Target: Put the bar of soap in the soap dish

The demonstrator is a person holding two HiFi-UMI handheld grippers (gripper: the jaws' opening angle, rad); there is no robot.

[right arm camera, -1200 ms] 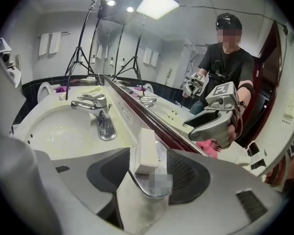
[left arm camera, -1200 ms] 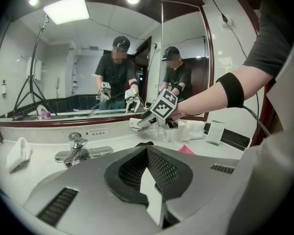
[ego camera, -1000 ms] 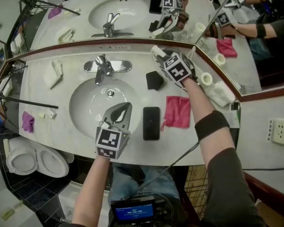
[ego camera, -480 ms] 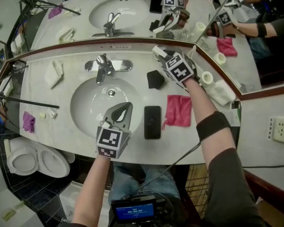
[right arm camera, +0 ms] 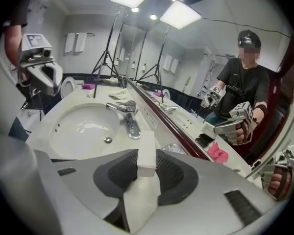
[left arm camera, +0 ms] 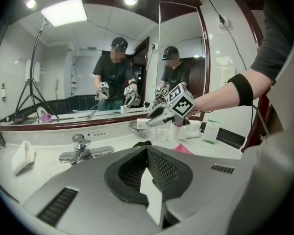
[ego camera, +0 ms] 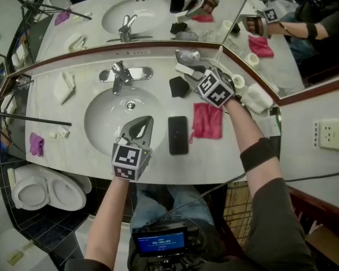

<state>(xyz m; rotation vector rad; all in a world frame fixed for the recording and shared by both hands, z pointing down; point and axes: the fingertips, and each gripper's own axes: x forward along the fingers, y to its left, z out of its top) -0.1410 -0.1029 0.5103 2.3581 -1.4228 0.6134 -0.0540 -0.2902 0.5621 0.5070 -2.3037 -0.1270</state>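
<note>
Above the counter [ego camera: 229, 157], left tongs [ego camera: 145, 121] rest pressed together, empty; right tongs [ego camera: 186, 70], just closing, clamp one soap bar [right arm camera: 147, 150].

Left tongs [ego camera: 146, 123] closed, right tongs [ego camera: 184, 69] tightened

The head view looks steeply down over the counter [ego camera: 214, 157]. Cameras on the left gripper [ego camera: 148, 121] and right gripper [ego camera: 182, 68] look low and close across it; all share the faucet [ego camera: 120, 75].

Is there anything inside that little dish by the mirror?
Nothing shows inside the soap dish, as far as can be seen. Part of it is covered by the right tongs, which grip the white soap bar.
</note>
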